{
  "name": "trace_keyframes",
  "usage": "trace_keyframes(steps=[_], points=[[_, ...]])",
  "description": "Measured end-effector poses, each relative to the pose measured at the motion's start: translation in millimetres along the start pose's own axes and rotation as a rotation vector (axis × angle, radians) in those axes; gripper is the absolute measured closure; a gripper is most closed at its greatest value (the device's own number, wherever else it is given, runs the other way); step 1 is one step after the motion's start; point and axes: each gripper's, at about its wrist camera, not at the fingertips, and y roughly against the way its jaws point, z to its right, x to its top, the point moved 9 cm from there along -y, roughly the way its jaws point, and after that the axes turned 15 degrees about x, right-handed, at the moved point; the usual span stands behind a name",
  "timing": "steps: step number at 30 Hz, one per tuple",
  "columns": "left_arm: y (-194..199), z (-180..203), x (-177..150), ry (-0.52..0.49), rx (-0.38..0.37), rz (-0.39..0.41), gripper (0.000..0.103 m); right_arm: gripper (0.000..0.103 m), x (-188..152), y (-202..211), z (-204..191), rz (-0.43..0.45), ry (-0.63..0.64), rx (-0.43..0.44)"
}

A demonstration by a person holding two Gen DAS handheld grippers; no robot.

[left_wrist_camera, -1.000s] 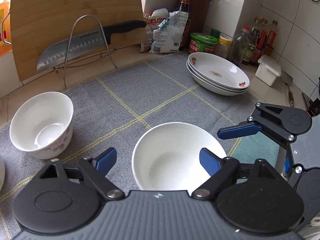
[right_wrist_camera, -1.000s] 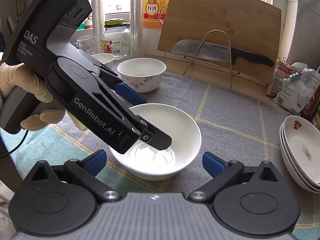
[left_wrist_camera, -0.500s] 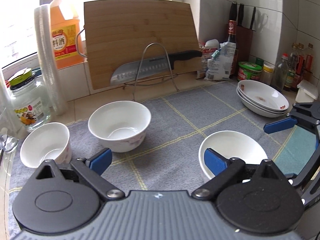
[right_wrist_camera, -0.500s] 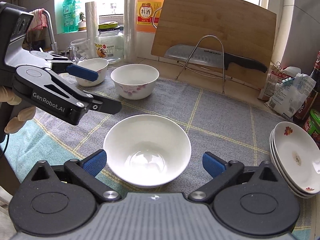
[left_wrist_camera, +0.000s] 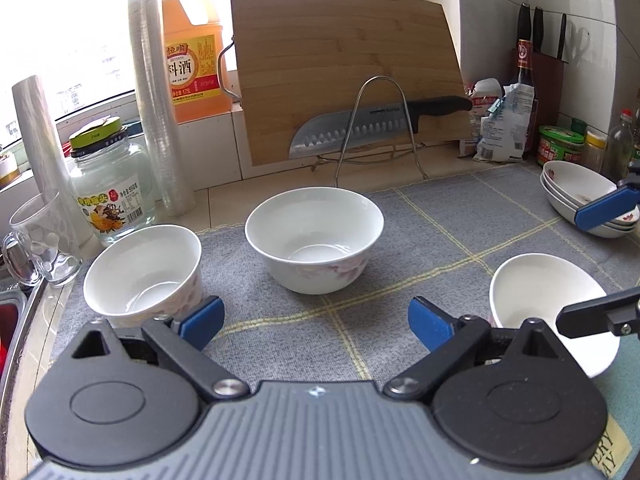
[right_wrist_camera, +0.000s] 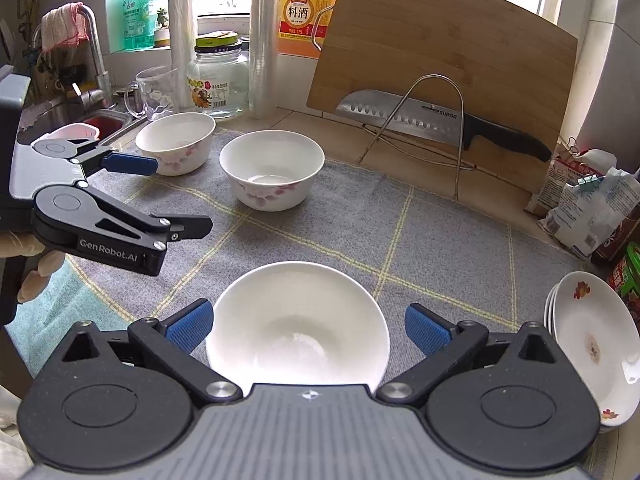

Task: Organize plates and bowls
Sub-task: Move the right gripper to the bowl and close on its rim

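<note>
Three white bowls stand on a grey checked mat [left_wrist_camera: 440, 232]. A plain white bowl [right_wrist_camera: 298, 326] [left_wrist_camera: 536, 304] sits between the open jaws of my right gripper [right_wrist_camera: 306, 326], untouched. A flowered bowl [left_wrist_camera: 314, 238] [right_wrist_camera: 272, 170] stands mid-mat. Another flowered bowl [left_wrist_camera: 142, 274] [right_wrist_camera: 176, 142] stands at the mat's left end. My left gripper [left_wrist_camera: 314, 322] [right_wrist_camera: 160, 196] is open and empty, just short of the two flowered bowls. A stack of flowered plates [left_wrist_camera: 580, 196] [right_wrist_camera: 596, 344] rests at the mat's right end.
A cutting board [left_wrist_camera: 344, 72] leans at the back, with a knife [left_wrist_camera: 372, 124] on a wire rack before it. A glass jar [left_wrist_camera: 110, 192], cup stack [left_wrist_camera: 156, 112], glass mug [left_wrist_camera: 38, 240] and sink [right_wrist_camera: 96, 120] are left. Bags and bottles [left_wrist_camera: 504, 120] crowd the back right.
My left gripper has swung left, away from the plain bowl, and now faces the two flowered bowls. My right gripper has come closer to the plain bowl, which now lies between its jaws.
</note>
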Motion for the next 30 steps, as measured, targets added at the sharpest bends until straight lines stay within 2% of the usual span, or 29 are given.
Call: trace_keyframes(steps=[16, 30], points=[[-47.1, 8.9, 13.7, -0.003, 0.041, 0.01, 0.005, 0.0, 82.6, -57.3, 18.6, 0.003, -0.018, 0.102], [-64.0, 9.5, 19.2, 0.008, 0.011, 0.008, 0.006, 0.0, 116.5, -114.1, 29.2, -0.045, -0.017, 0.186]])
